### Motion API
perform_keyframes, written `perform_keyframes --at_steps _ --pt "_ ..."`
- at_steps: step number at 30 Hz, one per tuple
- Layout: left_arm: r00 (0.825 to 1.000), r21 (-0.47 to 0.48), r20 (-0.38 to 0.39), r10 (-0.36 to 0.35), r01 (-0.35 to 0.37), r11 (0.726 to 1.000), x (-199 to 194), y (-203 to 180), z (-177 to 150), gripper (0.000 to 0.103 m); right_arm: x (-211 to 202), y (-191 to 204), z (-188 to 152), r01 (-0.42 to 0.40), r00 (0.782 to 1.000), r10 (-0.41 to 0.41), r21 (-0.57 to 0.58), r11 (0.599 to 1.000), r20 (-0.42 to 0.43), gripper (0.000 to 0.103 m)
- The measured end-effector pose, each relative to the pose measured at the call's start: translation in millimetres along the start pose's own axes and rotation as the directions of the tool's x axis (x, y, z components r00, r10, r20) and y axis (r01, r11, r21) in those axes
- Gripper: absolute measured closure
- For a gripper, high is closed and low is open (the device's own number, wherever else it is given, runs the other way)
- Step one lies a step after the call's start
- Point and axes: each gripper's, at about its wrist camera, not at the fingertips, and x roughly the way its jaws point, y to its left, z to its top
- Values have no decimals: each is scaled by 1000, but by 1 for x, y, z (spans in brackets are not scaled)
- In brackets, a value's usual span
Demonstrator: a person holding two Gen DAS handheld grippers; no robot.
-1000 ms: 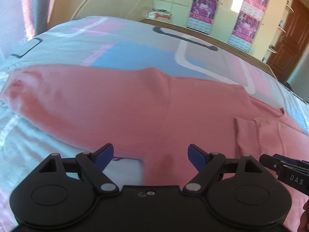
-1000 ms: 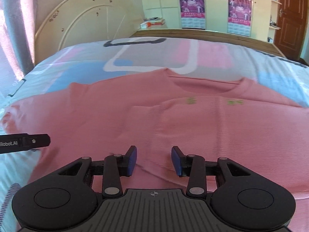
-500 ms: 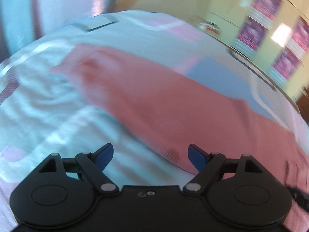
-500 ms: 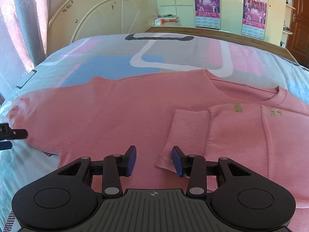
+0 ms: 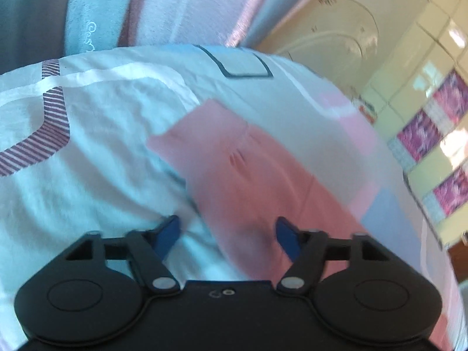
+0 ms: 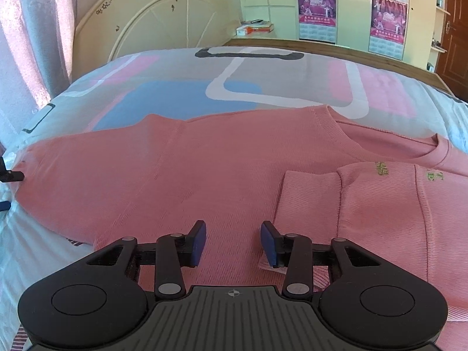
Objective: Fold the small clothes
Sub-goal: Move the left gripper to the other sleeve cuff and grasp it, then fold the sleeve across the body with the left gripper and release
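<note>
A pink sweater (image 6: 204, 175) lies flat on the bed, its collar at the far right. One sleeve (image 6: 310, 199) is folded across the chest. The other sleeve (image 5: 234, 161) stretches out to its cuff in the blurred left wrist view. My left gripper (image 5: 228, 235) hovers low over that sleeve with its jaws closing; the fabric lies between the blue pads (image 5: 168, 234), which do not press on it. It shows as a dark tip (image 6: 8, 175) at the left edge of the right wrist view. My right gripper (image 6: 234, 242) stands partly open above the sweater's body, holding nothing.
The patterned bedsheet (image 6: 181, 99) covers the whole bed. A cream headboard (image 6: 163, 20) and curtains (image 6: 35, 35) stand at the left. A wooden bed edge (image 6: 321, 49), a wardrobe with posters (image 6: 316, 5), boxes (image 6: 254, 27) and a brown door (image 6: 453, 29) lie beyond.
My left gripper swung left along the outstretched sleeve toward its cuff, rolled, and its jaws narrowed. My right gripper shifted left, so the folded sleeve now sits to its right.
</note>
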Motion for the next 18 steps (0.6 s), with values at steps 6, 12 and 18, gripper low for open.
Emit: perform_keyframes --at_steps 6,12,18 --pt "1000 -7 18 1 -1 1000 12 5 10 95 1 -2 1 18 1000 -19 4 1000 8 62" --pt "997 46 67 -45 42 998 -3 -16 8 98 8 -6 1 5 1000 -5 16 1000 -28 61" --pt "970 247 64 -236 214 945 -52 -90 -10 98 -12 -19 5 -4 1000 3 69 998 16 61"
